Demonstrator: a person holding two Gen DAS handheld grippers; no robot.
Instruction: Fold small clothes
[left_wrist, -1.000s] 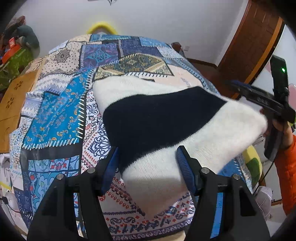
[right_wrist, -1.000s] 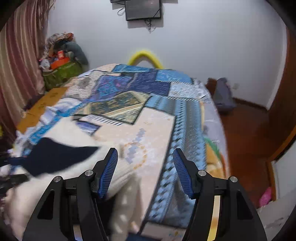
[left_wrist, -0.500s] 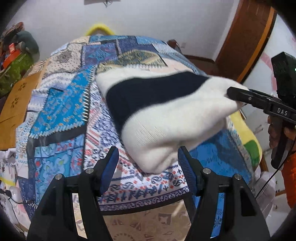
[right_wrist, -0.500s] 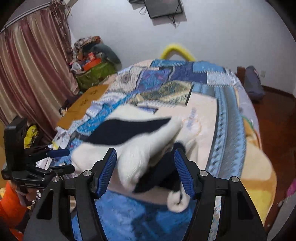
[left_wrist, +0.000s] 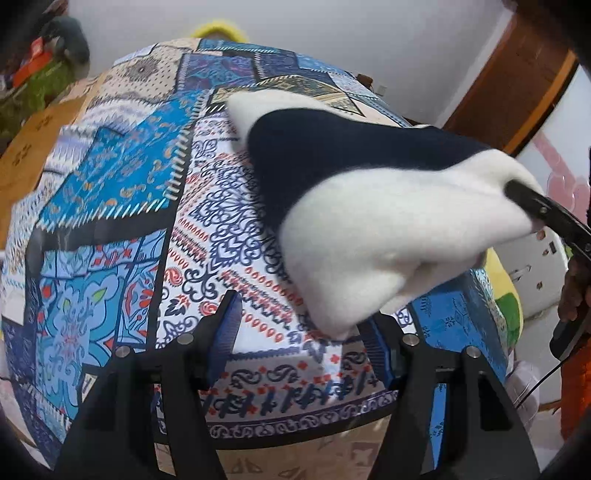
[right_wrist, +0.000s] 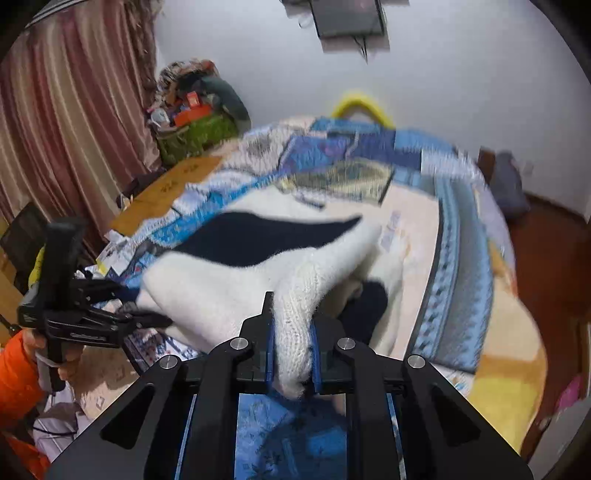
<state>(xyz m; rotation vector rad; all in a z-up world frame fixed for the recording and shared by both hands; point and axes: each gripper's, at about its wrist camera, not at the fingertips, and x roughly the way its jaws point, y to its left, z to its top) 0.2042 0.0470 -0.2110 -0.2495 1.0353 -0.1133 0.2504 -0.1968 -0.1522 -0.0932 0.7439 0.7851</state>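
Now clamped, after standing apart a moment ago, right hand-held gripper (right_wrist: 291, 356) closing on the white-and-navy sweater (left_wrist: 369, 206) edge lifted over the bed (left_wrist: 122, 206), left hand-held gripper (left_wrist: 301, 338) apart, empty, ready for folding across.

A fuzzy white and navy knit sweater (right_wrist: 236, 273), soft and matt with ribbed stitches at its gathered edge, lies on a bed's smooth printed patchwork cloth cover (left_wrist: 122, 206). The right tool (right_wrist: 291, 354) is matt black plastic with ridged blue pads and shiny metal screws, as is the left tool (left_wrist: 303, 343). A pleated pink curtain (right_wrist: 66, 122) hangs at far left.
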